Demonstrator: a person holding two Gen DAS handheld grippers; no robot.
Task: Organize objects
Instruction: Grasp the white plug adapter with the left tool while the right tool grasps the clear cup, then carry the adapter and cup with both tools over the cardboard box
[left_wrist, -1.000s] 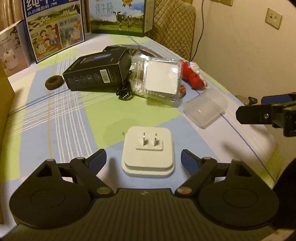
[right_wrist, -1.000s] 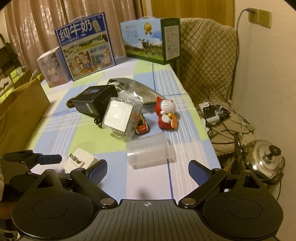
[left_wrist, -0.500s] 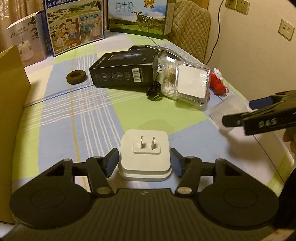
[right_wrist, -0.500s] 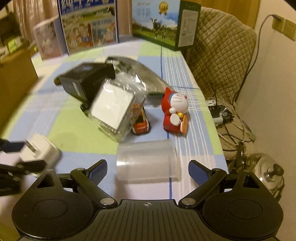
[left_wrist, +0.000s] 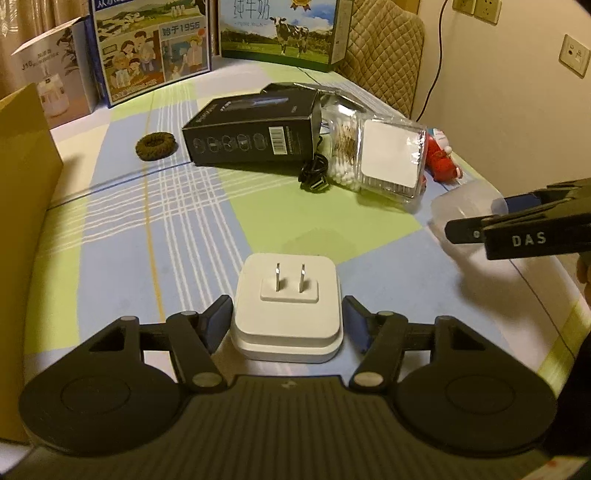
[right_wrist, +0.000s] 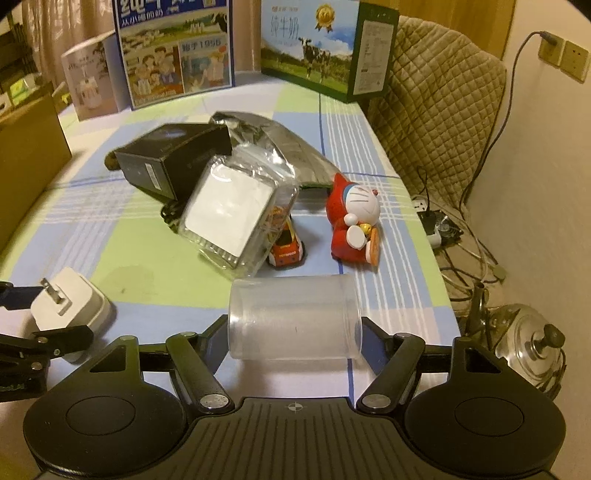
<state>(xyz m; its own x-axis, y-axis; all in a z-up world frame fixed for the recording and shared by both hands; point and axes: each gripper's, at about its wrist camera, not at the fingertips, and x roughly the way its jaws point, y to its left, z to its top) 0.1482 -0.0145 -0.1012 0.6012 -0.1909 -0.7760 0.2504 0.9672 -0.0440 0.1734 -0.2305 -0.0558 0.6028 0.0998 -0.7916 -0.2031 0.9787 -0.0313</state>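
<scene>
The left hand-held gripper (left_wrist: 287, 325) sits low over the table (left_wrist: 155, 236) with its two fingers closed against the sides of a white plug adapter (left_wrist: 287, 308), which lies flat with its two metal prongs pointing up; the right wrist view shows the same adapter (right_wrist: 70, 308) pinched between those black fingers at the near left edge. The right hand-held gripper (right_wrist: 293, 339) is spread about as wide as a clear plastic cylinder container (right_wrist: 293, 317) lying on its side between its fingers; both blue pads are just at the container's ends, though whether they press it I cannot tell.

The table carries a checked cloth of blue, green and white. At its far edge stand two large milk cartons (right_wrist: 177, 51) and a smaller white box (left_wrist: 55, 85). A brown cardboard box (left_wrist: 22, 192) rises along the left side. In the middle lies a black product box (left_wrist: 251, 136), with a silver foil bag (right_wrist: 273, 144) behind it. Leaning against the black box is a clear box of cotton swabs (left_wrist: 384, 162), and a black cable (left_wrist: 314, 175) coils at its foot. Near these are a red Doraemon figure (right_wrist: 354, 225), a small orange toy car (right_wrist: 286, 243) and a dark hair tie (left_wrist: 156, 146).

A quilted chair cover (right_wrist: 436, 103) stands beyond the table's right side, against a plain wall with sockets (right_wrist: 565, 59). On the floor lie a power strip with tangled cords (right_wrist: 443, 229) and a steel kettle (right_wrist: 528, 347).
</scene>
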